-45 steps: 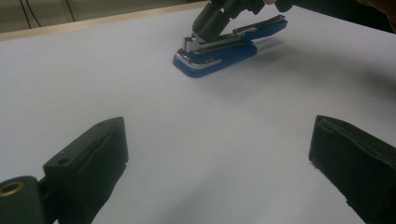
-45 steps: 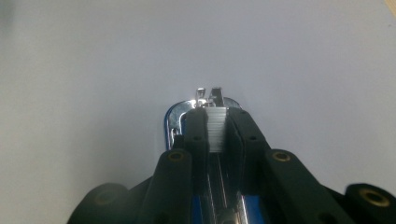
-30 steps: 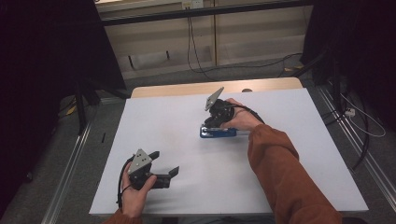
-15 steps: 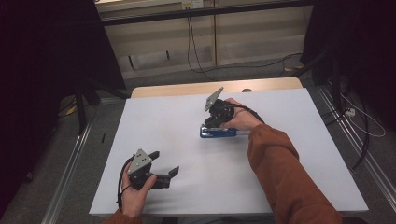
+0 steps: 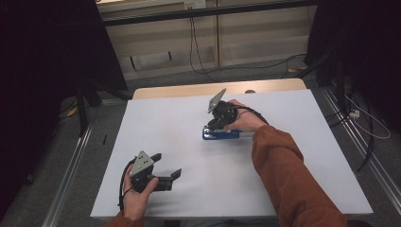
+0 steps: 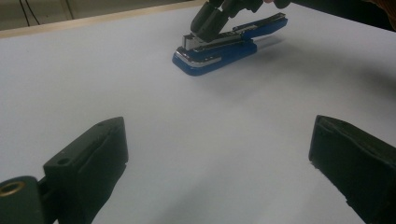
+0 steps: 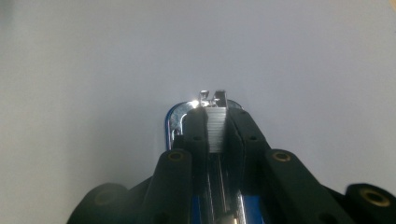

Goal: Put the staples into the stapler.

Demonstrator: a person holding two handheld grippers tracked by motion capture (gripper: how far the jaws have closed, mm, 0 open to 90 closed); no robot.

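Observation:
A blue stapler [image 5: 222, 135] with a chrome front lies near the middle of the white table [image 5: 156, 123]. My right gripper [image 5: 213, 126] points down into its front end. In the right gripper view the jaws [image 7: 216, 116] are shut on a ribbed grey staple strip [image 7: 216, 133] that sits in the stapler's channel, with the chrome nose [image 7: 173, 120] just beyond. The left gripper view shows the stapler [image 6: 219, 51] ahead with the right gripper [image 6: 205, 23] on top of it. My left gripper [image 5: 167, 164] rests near the table's front left, its jaws [image 6: 219, 140] wide open with nothing between them.
A wooden strip [image 5: 189, 90] runs along the table's far edge. Metal rails [image 5: 71, 165] flank both sides of the table, and cables [image 5: 369, 127] lie on the floor at the right and behind. White surface lies bare between the two grippers.

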